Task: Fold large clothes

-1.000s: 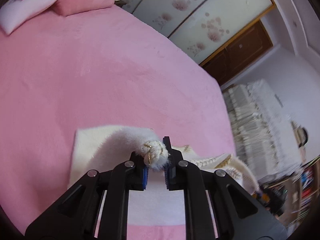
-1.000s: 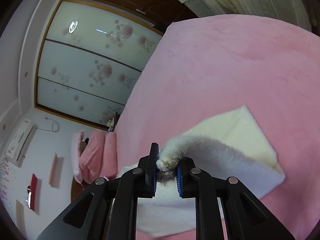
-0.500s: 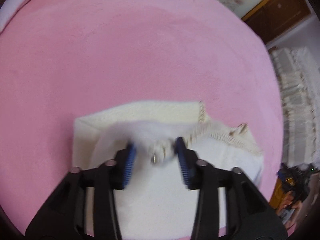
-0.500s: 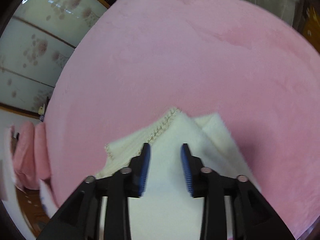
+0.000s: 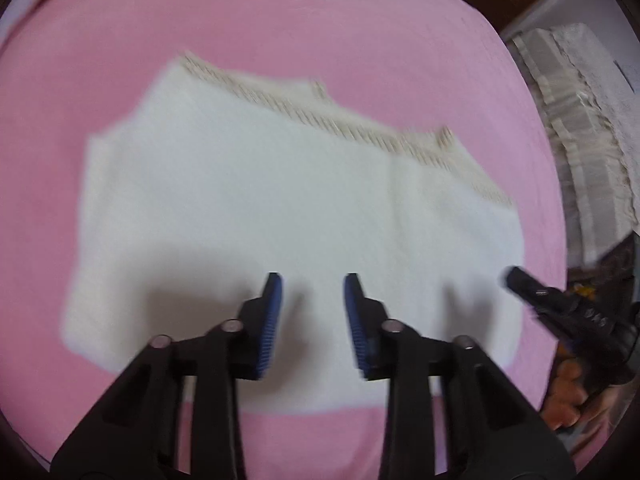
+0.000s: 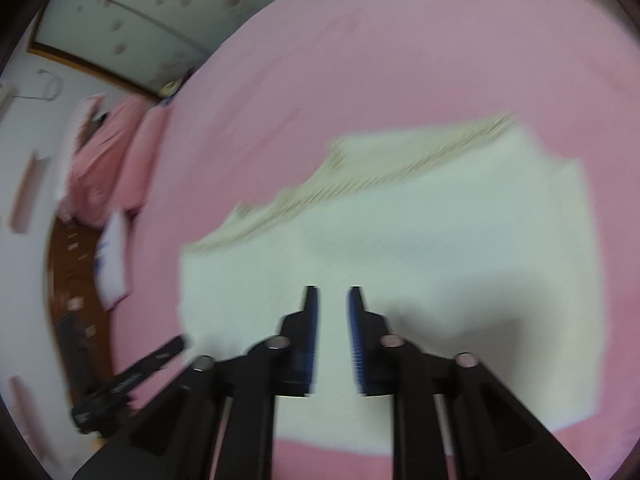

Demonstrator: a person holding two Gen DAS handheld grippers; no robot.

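A cream-white garment (image 5: 280, 200) with a braided beige trim along its far edge lies folded flat on the pink bed (image 5: 280, 20); it also fills the middle of the right wrist view (image 6: 420, 240). My left gripper (image 5: 313, 280) hovers over the garment's near half, open, its jaws closing with nothing between them. My right gripper (image 6: 333, 292) is over the near half too, its jaws drawn to a narrow slit with nothing in it. Each gripper shows in the other's view: the right gripper (image 5: 516, 276) at the garment's right corner, the left gripper (image 6: 176, 346) off its left edge.
Pink pillows (image 6: 108, 168) and a white cushion (image 6: 112, 268) lie at the bed's head. Floral wardrobe doors (image 6: 140, 12) stand beyond the bed. A pale curtain (image 5: 588, 140) hangs past the bed's right edge. A person's hand (image 5: 568, 404) holds the right gripper.
Both grippers let go of the bunched trimmed edge they held. The garment now lies flat and folded. Both grippers dropped lower, tipped downward and came back over its near half.
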